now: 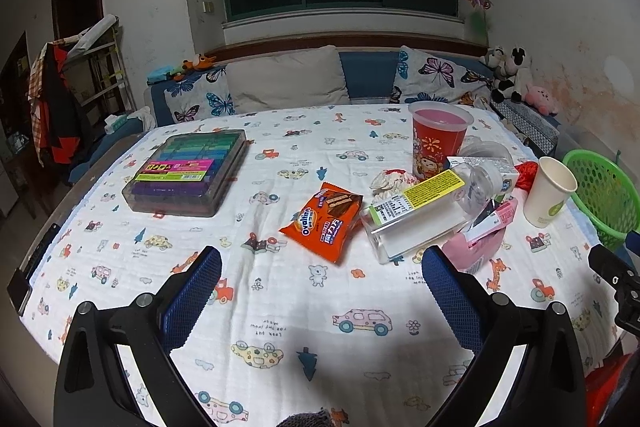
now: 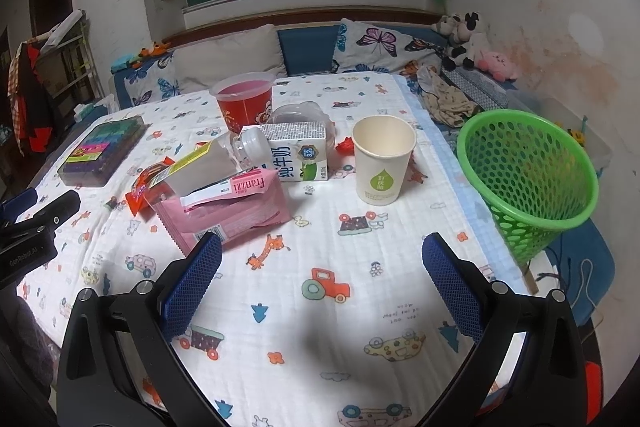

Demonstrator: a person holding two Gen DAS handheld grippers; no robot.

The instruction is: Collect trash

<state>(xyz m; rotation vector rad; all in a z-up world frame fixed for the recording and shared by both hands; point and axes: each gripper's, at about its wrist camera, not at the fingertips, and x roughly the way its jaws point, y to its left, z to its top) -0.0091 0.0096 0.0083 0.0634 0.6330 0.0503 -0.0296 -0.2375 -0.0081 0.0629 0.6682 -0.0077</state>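
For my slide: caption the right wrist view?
Open right gripper faces white paper cup beside green mesh basket.

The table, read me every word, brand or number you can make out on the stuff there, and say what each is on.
"ovaltine": orange snack wrapper.
"Franzzi", upside down: pink wrapper.
"纯牛奶" and "3.2": milk carton.
"GenRobot.AI": left gripper's body.
Too small or blurred: paper cup logo text, plastic bottle labels, marker case sticker, tablecloth print.

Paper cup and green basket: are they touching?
Apart. The right wrist view shows patterned cloth between the upright paper cup and the green basket.
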